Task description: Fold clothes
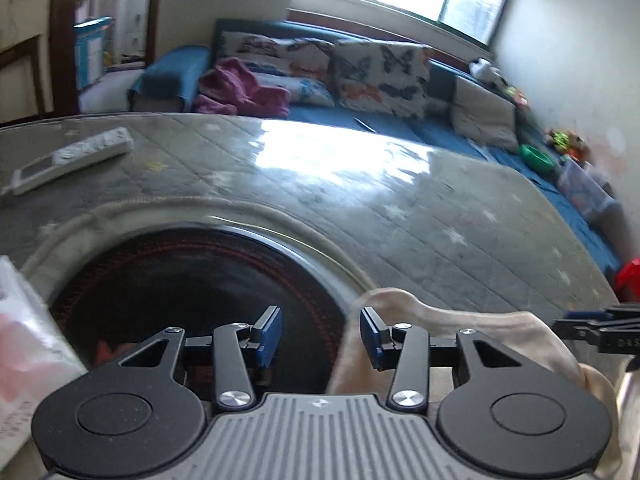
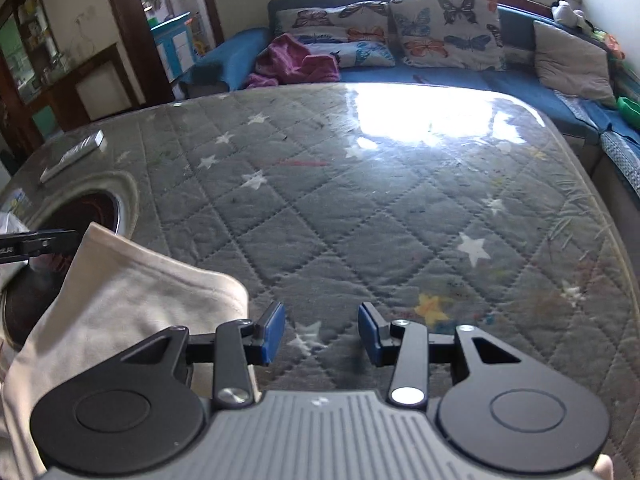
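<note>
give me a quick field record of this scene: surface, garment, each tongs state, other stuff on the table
surface: grey quilted star-print table cover under a glossy clear sheet
garment: cream cloth, bunched at the near edge between the two tongs
left tongs: open, empty, cloth beside its right finger
right tongs: open, empty, cloth to its left
other: white remote; dark round inset in the cover
background: blue sofa, butterfly cushions

Table [image 2: 360, 216] carried a grey quilted cover with star print under glossy clear sheet, window glare at far end. Round cutout with dark cooktop [image 1: 192, 280] sat at its left side. White remote [image 1: 72, 158] lay far-left. Cream garment [image 2: 132, 296] draped near edge, beside cutout.
</note>
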`<state>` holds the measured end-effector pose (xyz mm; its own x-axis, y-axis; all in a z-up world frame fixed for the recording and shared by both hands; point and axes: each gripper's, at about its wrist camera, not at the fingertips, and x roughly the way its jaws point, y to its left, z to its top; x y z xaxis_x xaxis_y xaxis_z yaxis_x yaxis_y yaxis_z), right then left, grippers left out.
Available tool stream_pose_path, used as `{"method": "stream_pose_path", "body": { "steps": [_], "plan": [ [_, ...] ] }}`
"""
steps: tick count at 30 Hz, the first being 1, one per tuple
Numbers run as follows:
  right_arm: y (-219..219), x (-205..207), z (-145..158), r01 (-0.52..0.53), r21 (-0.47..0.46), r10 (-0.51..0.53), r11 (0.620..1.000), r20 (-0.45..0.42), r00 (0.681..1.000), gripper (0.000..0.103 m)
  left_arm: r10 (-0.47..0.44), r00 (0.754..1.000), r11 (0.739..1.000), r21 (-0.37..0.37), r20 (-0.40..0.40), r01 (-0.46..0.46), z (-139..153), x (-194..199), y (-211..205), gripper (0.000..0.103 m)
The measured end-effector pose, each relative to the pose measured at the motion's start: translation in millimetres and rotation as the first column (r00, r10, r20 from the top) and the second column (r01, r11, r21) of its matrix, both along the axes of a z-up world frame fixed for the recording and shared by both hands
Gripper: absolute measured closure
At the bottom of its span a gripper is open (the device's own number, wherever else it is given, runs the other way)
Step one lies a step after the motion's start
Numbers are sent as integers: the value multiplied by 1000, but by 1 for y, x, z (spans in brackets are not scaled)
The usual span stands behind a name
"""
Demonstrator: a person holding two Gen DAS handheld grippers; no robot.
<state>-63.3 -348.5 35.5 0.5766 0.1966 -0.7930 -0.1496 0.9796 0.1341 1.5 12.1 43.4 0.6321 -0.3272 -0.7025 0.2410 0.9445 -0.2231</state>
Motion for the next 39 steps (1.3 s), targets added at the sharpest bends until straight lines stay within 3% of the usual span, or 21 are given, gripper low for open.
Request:
{"method": "stream_pose_path", "body": {
  "steps": [12, 19, 22, 24, 26, 29, 32, 36, 39],
  "plan": [
    [50, -31, 6, -210, -36, 212, 977, 64, 975, 61, -210, 975, 977, 60, 75, 206, -7, -33, -30, 50],
    [47, -46, 5, -205, 17, 205, 979, 25, 978, 63, -244, 966, 965, 116, 81, 234, -16, -42, -34, 54],
    [44, -52, 4, -224, 43, 225, 974, 0, 974, 75, -259, 962, 959, 141, 83, 246, -20, -46, -36, 63],
    [43, -57, 5, -231, 60, 232, 971, -13, 973, 76, -259, 962, 958, 154, 89, 244, -20, -49, -37, 74],
    [38, -58, 8, -220, 90, 222, 971, -19, 975, 77, -251, 964, 955, 182, 91, 232, -21, -50, -37, 78],
    [25, -58, 14, -194, 157, 200, 968, -23, 979, 77, -237, 967, 951, 224, 96, 211, -22, -52, -35, 78],
    [20, -59, 15, -179, 216, 191, 960, -37, 981, 77, -225, 970, 954, 222, 93, 201, -22, -51, -34, 78],
    [41, -66, 19, -251, 208, 253, 945, 16, 967, 77, -214, 972, 958, 214, 97, 190, -22, -52, -34, 78],
    [69, -73, 23, -337, 126, 331, 933, 70, 941, 75, -203, 973, 967, 178, 110, 182, -16, -54, -29, 78]
  ]
}}
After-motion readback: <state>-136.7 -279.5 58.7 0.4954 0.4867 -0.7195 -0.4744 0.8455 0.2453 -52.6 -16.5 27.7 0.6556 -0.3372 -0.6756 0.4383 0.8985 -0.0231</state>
